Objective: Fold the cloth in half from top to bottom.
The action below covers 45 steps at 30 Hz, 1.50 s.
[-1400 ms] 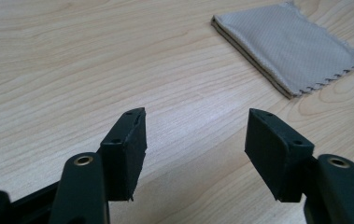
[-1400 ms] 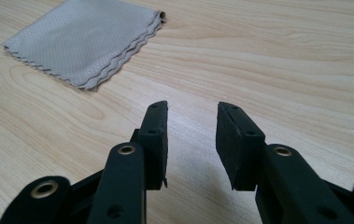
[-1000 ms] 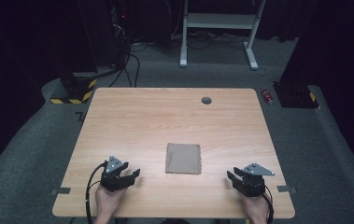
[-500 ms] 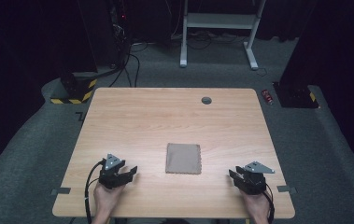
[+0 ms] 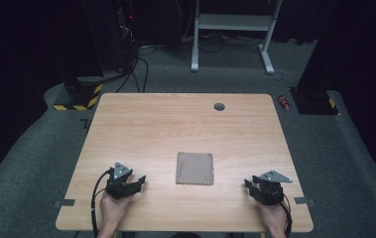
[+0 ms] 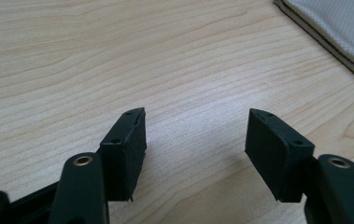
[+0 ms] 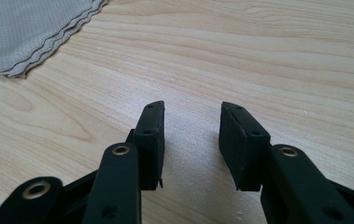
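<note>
Lab: dark curtains, hazard-striped base (image 5: 79, 100), floor cables (image 5: 136, 74).

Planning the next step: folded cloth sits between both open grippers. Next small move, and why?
Probably ease the left gripper toward the folded grey cloth's near-left corner. Its jaws stand open and empty, angled at that edge; the right gripper is also open and apart from it.

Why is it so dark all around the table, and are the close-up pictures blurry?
High view: light falls on the table while the floor and room behind stay dim. Left gripper view: left gripper jaws look sharp, throwing soft shadows on the wood; the folded cloth is slightly soft. Right gripper view: right gripper sharp too, no glare.
</note>
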Each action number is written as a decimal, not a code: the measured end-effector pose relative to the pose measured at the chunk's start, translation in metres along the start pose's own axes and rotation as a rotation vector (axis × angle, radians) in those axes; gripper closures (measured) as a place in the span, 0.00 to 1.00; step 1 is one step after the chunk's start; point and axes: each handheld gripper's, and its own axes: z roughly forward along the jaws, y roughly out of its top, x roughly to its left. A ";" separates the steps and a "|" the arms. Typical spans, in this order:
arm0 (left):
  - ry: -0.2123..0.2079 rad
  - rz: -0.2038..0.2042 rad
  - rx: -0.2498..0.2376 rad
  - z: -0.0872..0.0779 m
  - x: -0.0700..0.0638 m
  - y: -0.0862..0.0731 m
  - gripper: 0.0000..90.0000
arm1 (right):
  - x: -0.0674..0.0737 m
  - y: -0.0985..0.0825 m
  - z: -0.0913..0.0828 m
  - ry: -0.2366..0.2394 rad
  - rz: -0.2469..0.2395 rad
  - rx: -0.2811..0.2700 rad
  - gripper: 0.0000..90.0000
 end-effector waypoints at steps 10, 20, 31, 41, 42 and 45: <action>0.029 0.036 0.020 0.003 -0.004 -0.001 0.41 | 0.007 0.001 0.002 -0.037 -0.057 0.014 0.58; 0.024 0.036 0.022 0.004 -0.006 -0.001 0.35 | 0.005 0.002 0.003 -0.037 -0.026 0.025 0.46; 0.021 0.035 0.022 0.004 -0.006 -0.001 0.34 | 0.005 0.002 0.004 -0.037 -0.024 0.025 0.46; 0.016 0.038 0.021 0.003 -0.006 -0.002 0.34 | 0.005 0.002 0.004 -0.037 -0.023 0.025 0.46; 0.016 0.038 0.021 0.003 -0.006 -0.002 0.34 | 0.005 0.002 0.004 -0.037 -0.021 0.026 0.46; 0.016 0.035 0.021 0.003 -0.006 -0.002 0.34 | 0.005 0.002 0.004 -0.037 -0.021 0.026 0.46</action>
